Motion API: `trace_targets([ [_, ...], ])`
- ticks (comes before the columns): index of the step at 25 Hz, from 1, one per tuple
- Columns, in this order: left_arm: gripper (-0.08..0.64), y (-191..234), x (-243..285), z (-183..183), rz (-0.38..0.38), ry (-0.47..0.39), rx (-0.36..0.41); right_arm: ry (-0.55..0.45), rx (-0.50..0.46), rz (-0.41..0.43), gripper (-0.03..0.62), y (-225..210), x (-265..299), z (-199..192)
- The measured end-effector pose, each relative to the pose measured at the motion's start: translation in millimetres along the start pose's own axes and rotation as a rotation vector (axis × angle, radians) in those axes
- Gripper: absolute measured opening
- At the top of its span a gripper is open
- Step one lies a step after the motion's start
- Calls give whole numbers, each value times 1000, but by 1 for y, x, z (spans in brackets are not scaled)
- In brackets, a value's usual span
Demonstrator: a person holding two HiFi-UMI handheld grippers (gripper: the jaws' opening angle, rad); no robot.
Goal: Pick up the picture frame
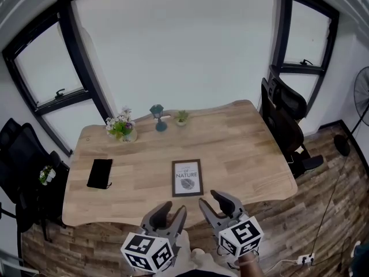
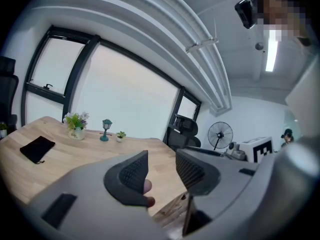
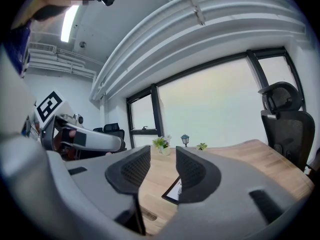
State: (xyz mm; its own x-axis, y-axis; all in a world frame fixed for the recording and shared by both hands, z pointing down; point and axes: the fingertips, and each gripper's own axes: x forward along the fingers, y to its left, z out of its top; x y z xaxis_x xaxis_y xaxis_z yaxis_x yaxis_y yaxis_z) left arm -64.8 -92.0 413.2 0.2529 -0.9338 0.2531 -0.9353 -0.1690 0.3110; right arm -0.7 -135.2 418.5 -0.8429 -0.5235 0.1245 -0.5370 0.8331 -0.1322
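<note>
I held both claws low at the near edge of a wooden surface (image 1: pixel 242 149). The left claw (image 1: pixel 172 210) was released, its jaws standing apart; in the left gripper view (image 2: pixel 161 166) only the wood showed through the gap. The right claw (image 1: pixel 214 201) was released too, its jaws wide apart (image 3: pixel 162 166).

The picture frame (image 1: pixel 187 178) lay flat on the surface just ahead of the two claws, nearer the right one, touched by neither. It was a dark frame around a white print. In the right gripper view its corner (image 3: pixel 172 190) showed low in the gap, beyond the jaws.

A black pouch (image 1: pixel 100 173) lay well to the frame's left. Along the far edge stood a pot of flowers (image 1: pixel 121 128), a small blue lamp (image 1: pixel 157 118) and a little green plant (image 1: pixel 181 118). A black office chair (image 1: pixel 285 117) stood at the right end.
</note>
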Motion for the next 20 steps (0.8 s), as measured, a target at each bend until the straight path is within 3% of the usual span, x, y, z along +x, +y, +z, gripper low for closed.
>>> trace_targets([
  [20, 181, 60, 55, 22, -40, 27, -23, 82, -13, -38, 135, -36, 69, -7],
])
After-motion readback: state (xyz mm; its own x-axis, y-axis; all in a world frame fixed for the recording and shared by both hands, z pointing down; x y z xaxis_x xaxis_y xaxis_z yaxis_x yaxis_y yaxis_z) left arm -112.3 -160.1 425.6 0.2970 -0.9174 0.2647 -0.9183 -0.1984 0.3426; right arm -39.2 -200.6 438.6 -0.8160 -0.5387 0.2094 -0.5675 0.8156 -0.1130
